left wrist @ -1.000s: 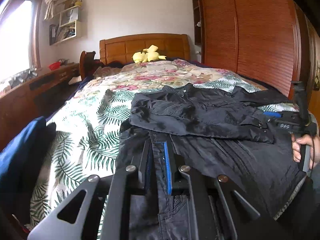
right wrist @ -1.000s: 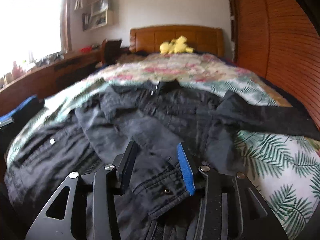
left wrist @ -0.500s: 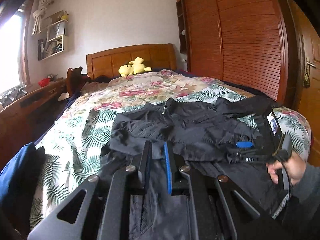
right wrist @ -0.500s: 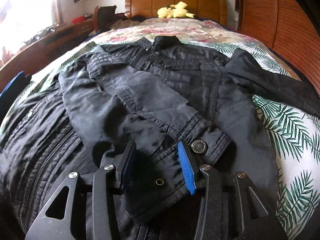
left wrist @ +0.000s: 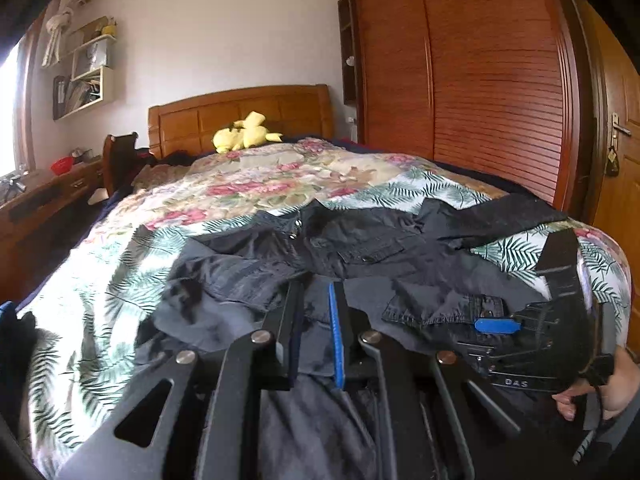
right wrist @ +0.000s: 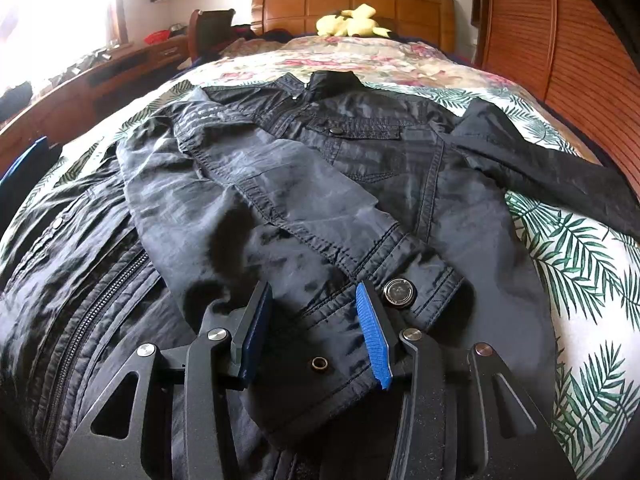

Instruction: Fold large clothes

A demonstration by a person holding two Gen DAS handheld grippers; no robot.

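We see the left gripper [left wrist: 316,332], jaws nearly closed on jacket [right wrist: 320,184] fabric, swung sideways; right gripper [right wrist: 316,332], jaws half-open, now straddles the folded sleeve cuff [right wrist: 404,304]: sleeve fold apparently placed

Black jacket [right wrist: 320,184] on bedspread [right wrist: 580,264]: white with green palm fronds, pink florals farther up. Headboard [right wrist: 352,4] orange-brown wood; plush toy [right wrist: 352,22] yellow. Hand-held gripper pads [right wrist: 374,336] blue.

the jacket [right wrist: 304,184] covers the near end of the bed [right wrist: 580,264], one sleeve [right wrist: 552,168] trailing right toward the wardrobe [left wrist: 480,80]. beyond its collar the bedspread lies open up to the yellow plush toy [right wrist: 352,20].
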